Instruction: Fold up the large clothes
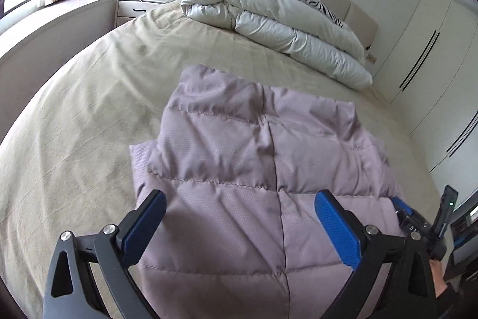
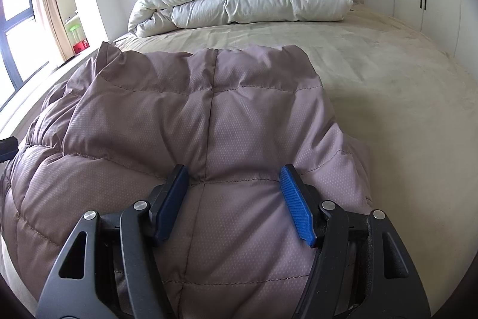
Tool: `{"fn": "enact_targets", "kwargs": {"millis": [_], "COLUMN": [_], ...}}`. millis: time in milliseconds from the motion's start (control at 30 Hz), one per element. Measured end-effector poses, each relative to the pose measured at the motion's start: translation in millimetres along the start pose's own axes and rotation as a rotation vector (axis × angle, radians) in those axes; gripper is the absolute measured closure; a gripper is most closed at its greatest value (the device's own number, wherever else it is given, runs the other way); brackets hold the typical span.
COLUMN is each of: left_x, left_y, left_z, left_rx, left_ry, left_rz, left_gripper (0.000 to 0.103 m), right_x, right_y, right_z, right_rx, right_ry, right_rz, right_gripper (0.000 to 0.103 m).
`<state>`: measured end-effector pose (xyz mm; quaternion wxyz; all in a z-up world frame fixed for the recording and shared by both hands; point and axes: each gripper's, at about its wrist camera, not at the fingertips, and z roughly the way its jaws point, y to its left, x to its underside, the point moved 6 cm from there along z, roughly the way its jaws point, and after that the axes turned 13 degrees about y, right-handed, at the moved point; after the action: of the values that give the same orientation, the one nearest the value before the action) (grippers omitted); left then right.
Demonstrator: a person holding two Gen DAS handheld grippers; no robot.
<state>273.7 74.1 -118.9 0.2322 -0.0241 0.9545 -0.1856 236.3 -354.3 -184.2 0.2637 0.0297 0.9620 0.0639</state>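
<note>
my left gripper (image 1: 240,224) hangs over the near end of the mauve quilted jacket (image 1: 254,145), fingers apart, gripping nothing. the jacket lies folded on the beige bed (image 1: 89,97), its long axis running away from me toward the headboard. it looks puffy, light and slick, so i'd pinch a stitched seam or hem. my right gripper (image 2: 236,201) is spread too, straddling a quilted bulge without clamping it.

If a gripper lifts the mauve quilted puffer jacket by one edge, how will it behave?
The mauve quilted puffer jacket likely droops floppily; it already creases and mounds on the beige bed sheet. Puffy stitched panels suggest lightness for its bulk. The smooth shell may slip between pads.
</note>
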Motion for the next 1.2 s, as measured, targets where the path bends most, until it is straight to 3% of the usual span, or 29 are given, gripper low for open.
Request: {"fn": "enact_targets", "kwargs": {"millis": [33,100,167,267,400,567,767,867,1000,1100,1200], "left_x": [0.4,1.3,3.4,8.7,18.5,27.5,21.3,20.6,19.7,19.1,18.1], "left_y": [7.7,26.6,48.0,83.0,109.8,98.3,86.0,77.9,69.6,60.5,55.3], "left_z": [-9.4,-20.7,-26.4,-27.4,-9.0,24.2,45.7,50.4,58.0,63.7,71.3], "left_rx": [0.019,0.057,0.122,0.183,0.226,0.344,0.366,0.372,0.367,0.406,0.408], "left_ry": [-0.012,-0.002,0.02,0.04,0.116,0.226,0.286,0.324,0.349,0.377,0.389], "left_rz": [-0.014,-0.047,-0.104,-0.21,-0.313,-0.331,-0.293,-0.246,-0.21,-0.199,-0.201], "left_gripper": [0.0,0.0,0.0,0.0,0.0,0.0,0.0,0.0,0.002,0.016,0.024], "right_x": [-1.0,-3.6,-5.9,-8.1,-8.3,2.9,27.2,36.9,32.0,27.0,23.7], "right_y": [-0.9,-1.0,-2.7,-14.4,-46.1,-97.7,-139.0,-139.5,-123.3,-108.7,-87.4], "right_z": [-3.1,-12.6,-27.4,-54.2,-70.3,-67.0,-29.1,-12.6,2.4,12.3,23.1], "right_rx": [-0.015,-0.053,-0.104,-0.166,-0.217,-0.273,-0.44,-0.518,-0.55,-0.604,-0.575], "right_ry": [0.007,0.025,0.033,0.012,0.051,0.084,0.188,0.234,0.275,0.323,0.382], "right_rz": [0.001,-0.004,0.005,0.045,0.122,0.275,0.467,0.475,0.414,0.39,0.312], "right_gripper": [0.035,0.015,0.004,0.004,0.004,0.004,0.003,0.003,0.002,0.002,0.002]}}
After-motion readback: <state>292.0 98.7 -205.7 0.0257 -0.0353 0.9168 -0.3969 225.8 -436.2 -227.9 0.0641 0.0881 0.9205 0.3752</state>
